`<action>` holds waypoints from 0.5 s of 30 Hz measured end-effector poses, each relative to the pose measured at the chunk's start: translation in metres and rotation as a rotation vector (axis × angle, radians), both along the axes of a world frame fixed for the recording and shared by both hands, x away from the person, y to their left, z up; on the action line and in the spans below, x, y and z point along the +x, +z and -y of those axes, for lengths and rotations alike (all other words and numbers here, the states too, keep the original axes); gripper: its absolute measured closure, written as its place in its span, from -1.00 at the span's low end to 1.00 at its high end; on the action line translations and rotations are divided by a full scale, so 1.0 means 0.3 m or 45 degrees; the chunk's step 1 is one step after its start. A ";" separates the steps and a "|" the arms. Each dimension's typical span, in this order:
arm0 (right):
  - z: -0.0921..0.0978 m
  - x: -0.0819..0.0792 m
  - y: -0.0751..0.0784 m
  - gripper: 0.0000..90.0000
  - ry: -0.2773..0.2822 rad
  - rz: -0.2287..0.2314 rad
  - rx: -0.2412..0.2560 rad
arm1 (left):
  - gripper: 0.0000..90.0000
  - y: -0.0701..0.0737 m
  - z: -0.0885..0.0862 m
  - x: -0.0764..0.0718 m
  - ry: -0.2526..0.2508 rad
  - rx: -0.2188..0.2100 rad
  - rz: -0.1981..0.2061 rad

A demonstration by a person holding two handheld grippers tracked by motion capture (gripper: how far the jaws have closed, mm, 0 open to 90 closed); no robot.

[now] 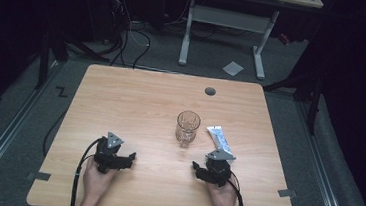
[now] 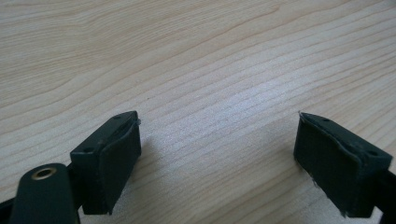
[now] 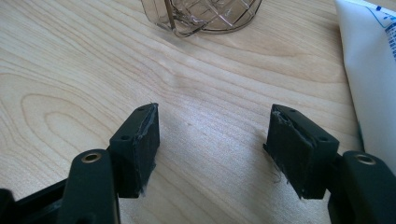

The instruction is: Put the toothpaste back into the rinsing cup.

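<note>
High view: both grippers, left [image 1: 127, 157] and right [image 1: 198, 167], rest empty with jaws apart on the worktop [image 1: 135, 104], near the glass [image 1: 187, 128] and tube [image 1: 219, 138].

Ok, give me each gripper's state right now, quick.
Left gripper: open, holding nothing, over bare table.
Right gripper: open, holding nothing, near the glass mug and white tube.

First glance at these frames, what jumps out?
A clear glass mug stands upright near the middle of the wooden table, with a white tube lying flat just to its right. Nearer the person, the left gripper and right gripper rest open on bare wood, holding nothing.
</note>
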State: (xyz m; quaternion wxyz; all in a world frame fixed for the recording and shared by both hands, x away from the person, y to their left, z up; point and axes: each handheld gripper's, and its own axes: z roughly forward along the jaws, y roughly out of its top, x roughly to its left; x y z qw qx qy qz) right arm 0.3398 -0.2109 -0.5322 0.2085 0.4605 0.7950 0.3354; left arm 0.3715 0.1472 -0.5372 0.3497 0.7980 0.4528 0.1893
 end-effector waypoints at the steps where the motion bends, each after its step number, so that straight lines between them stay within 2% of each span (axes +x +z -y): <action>1: 0.000 0.000 0.000 -0.23 0.000 0.000 0.000 | -0.66 0.000 0.000 0.000 0.000 0.000 0.000; 15: -0.001 -0.001 0.000 -0.25 0.001 -0.003 0.000 | -0.66 0.000 0.000 0.000 0.000 0.000 0.000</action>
